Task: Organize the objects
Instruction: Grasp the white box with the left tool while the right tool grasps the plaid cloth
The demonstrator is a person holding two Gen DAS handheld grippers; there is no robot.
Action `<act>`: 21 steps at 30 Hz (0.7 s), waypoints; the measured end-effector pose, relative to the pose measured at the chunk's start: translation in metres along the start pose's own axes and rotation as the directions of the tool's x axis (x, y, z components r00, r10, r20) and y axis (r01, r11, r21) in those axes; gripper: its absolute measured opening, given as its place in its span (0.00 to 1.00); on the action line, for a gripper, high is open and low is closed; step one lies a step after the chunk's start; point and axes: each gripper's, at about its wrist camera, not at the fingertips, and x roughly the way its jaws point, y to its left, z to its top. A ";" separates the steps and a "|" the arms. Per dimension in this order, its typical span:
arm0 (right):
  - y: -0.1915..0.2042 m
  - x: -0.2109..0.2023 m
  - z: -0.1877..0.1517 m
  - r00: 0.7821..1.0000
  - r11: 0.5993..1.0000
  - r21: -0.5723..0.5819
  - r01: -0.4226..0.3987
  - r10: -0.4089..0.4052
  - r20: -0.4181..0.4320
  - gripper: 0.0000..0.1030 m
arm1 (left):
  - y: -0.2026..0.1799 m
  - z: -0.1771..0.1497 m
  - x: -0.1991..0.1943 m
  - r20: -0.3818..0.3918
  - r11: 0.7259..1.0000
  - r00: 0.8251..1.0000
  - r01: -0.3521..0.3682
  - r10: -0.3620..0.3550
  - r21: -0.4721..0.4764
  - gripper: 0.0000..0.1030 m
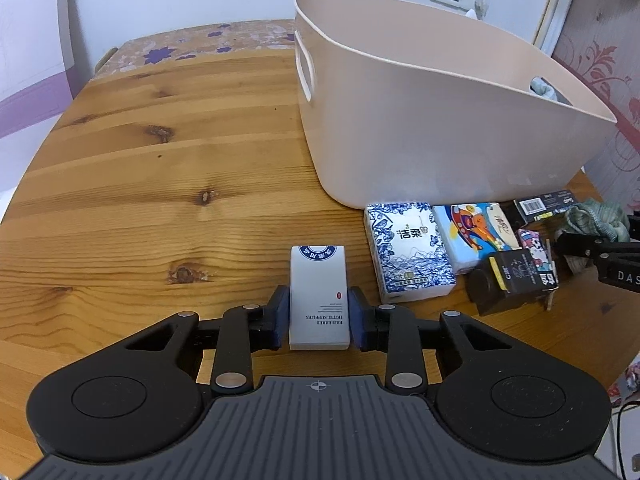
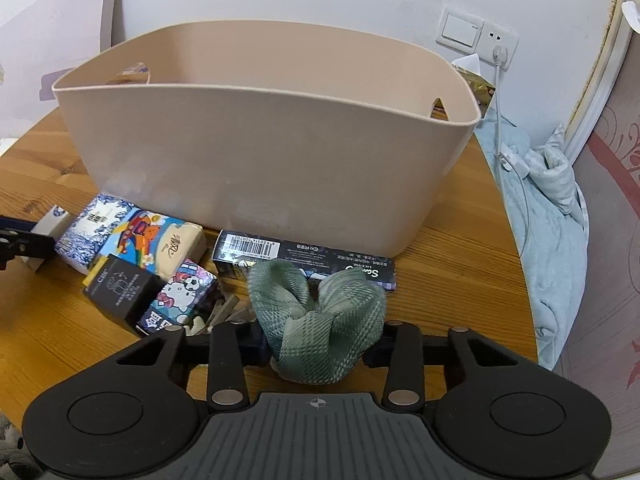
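A beige plastic basket [image 1: 400,128] with handle slots stands on the wooden table [image 1: 160,160]. In the left wrist view my left gripper [image 1: 319,312] is shut on a small white hotel-supplies box [image 1: 318,276], one pad pressing each long side as it rests on the table. The right wrist view shows my right gripper [image 2: 320,346] shut on a bunched green plaid cloth [image 2: 324,316] just in front of the basket [image 2: 260,152]. The basket's floor is hidden in both views.
Between the two grippers lie a blue-and-white tissue pack [image 1: 404,248], a cartoon tissue pack [image 2: 164,236], a small black box [image 2: 120,288], a Hello Kitty pack [image 2: 180,296] and a long black barcode box [image 2: 304,254]. A pale blue blanket [image 2: 552,240] and a charger cable hang right of the table.
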 end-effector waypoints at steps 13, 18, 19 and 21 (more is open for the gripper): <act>-0.005 -0.030 -0.003 0.998 1.000 0.021 0.013 -0.015 0.065 0.32 | -0.007 0.005 -0.036 0.085 1.000 0.996 0.020 -0.019 -0.005 0.30; -0.004 -0.041 -0.005 0.995 1.000 0.020 0.017 -0.019 0.095 0.32 | -0.014 0.011 -0.050 0.127 1.000 0.992 0.021 -0.023 0.014 0.30; -0.004 -0.044 -0.004 0.994 1.000 0.021 0.018 -0.020 0.103 0.32 | -0.016 0.012 -0.054 0.138 1.000 0.990 0.022 -0.024 0.018 0.30; -0.005 -0.050 -0.002 0.993 1.000 0.023 0.020 -0.023 0.119 0.32 | -0.017 0.015 -0.060 0.156 0.999 0.987 0.024 -0.028 0.024 0.30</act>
